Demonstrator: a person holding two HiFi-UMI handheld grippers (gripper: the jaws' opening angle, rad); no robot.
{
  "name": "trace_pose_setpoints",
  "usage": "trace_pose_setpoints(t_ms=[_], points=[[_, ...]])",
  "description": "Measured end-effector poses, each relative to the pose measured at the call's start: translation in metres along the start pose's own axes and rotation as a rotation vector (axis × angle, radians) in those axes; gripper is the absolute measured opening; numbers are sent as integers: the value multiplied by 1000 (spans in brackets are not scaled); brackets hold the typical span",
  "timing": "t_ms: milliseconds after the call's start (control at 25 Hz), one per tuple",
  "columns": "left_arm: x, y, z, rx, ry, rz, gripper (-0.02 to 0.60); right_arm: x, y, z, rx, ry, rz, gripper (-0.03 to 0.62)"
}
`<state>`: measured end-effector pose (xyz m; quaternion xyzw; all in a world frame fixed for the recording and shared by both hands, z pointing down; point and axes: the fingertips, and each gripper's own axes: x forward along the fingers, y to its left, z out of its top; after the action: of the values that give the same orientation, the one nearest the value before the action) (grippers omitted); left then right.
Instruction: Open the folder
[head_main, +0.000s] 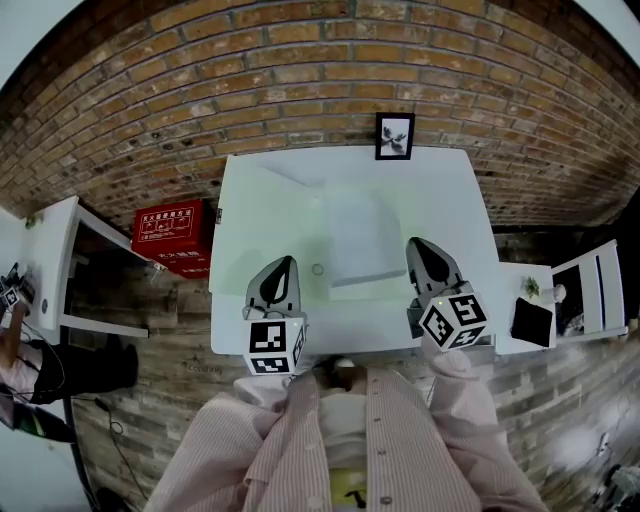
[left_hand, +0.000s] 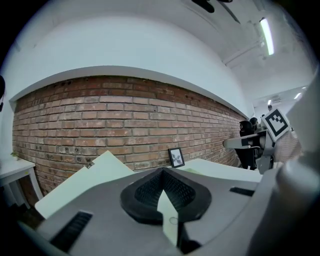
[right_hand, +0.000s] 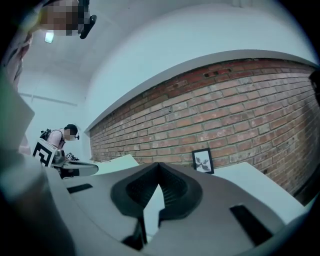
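Left gripper (head_main: 286, 263): my jaws are pressed together with nothing between them. In the left gripper view only bare table shows past the pads. The tool sits in the lower centre-left of the head view, over the near edge of the table.
Right gripper (head_main: 419, 245): my jaws are also closed and hold nothing. It sits lower centre-right, just beside the folder's near right corner, and I see no contact with it.
Folder (head_main: 357, 238): a pale, thin folder lies flat on the white table (head_main: 250, 200), at the middle of the frame and between my two tools.
Cover state: I cannot tell whether the cover lies shut or folded back, because it is pale against a pale table top.
Stage: I judge that this fits either tools poised beside a shut folder or tools clear of one already laid open.
Handling: the folder looks thin and slick, so I expect it to slide on the smooth top. A grip would need a free edge taken shallowly, with the lower leaf pinned by the other tool.
Jaw setting: closed tips suit pressing or pinning. Pinching a leaf calls for a narrow gap, not a wide one.
Clearances: the picture frame (head_main: 394, 135) stands at the table's far edge, top centre, well apart from the folder. A small ring mark (head_main: 317, 269) lies just left of the folder.
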<state>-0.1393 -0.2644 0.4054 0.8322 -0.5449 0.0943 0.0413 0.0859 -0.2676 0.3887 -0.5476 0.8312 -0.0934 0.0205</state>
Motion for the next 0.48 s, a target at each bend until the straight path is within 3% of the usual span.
trace_pose_setpoints(t_ms=[480], points=[[-6, 5, 50, -12, -120, -1, -8, -13, 12, 43, 7, -109, 29, 3]])
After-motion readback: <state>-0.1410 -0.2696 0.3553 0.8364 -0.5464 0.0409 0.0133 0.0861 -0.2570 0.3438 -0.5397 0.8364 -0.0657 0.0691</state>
